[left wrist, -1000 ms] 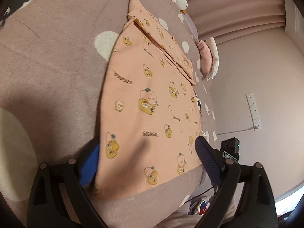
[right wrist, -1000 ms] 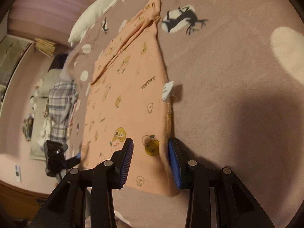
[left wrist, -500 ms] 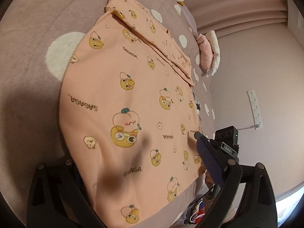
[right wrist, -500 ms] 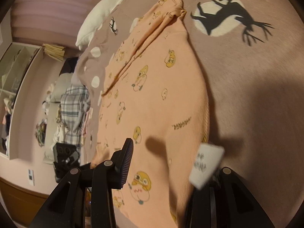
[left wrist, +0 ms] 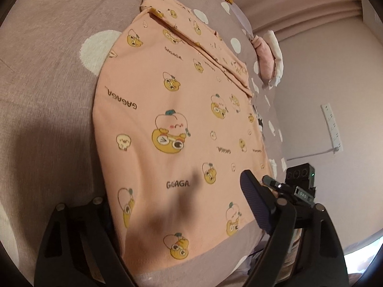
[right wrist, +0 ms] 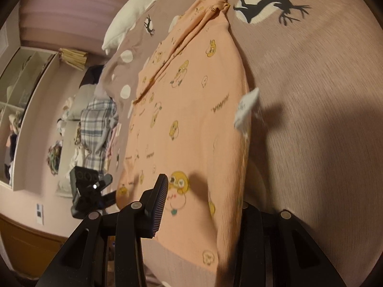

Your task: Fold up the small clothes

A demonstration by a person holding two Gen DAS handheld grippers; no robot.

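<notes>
A peach small garment (left wrist: 182, 119) printed with yellow cartoon figures lies spread on the mauve bedspread (left wrist: 47, 71). My left gripper (left wrist: 177, 191) straddles its near left part. The right finger (left wrist: 256, 203) rests above the cloth and the left finger is hidden under the garment's edge. Its jaws are closing with the cloth between them, still wide apart. In the right wrist view, my right gripper (right wrist: 203, 198) straddles the garment (right wrist: 191, 110) at its near right edge. The left finger (right wrist: 159, 203) shows and the other is hidden behind the raised edge. A white tag (right wrist: 246, 107) sticks up.
Folded pink and white clothes (left wrist: 268, 57) lie at the bed's far edge by a power strip (left wrist: 331, 129) on the wall. A white pillow (right wrist: 134, 16), a plaid garment (right wrist: 95, 129) and shelves (right wrist: 24, 95) sit beyond the bed's other side.
Both grippers pushed forward along the garment. Each outer finger slid beneath a side edge, which lifted over it. The white tag swung up off the bedspread.
</notes>
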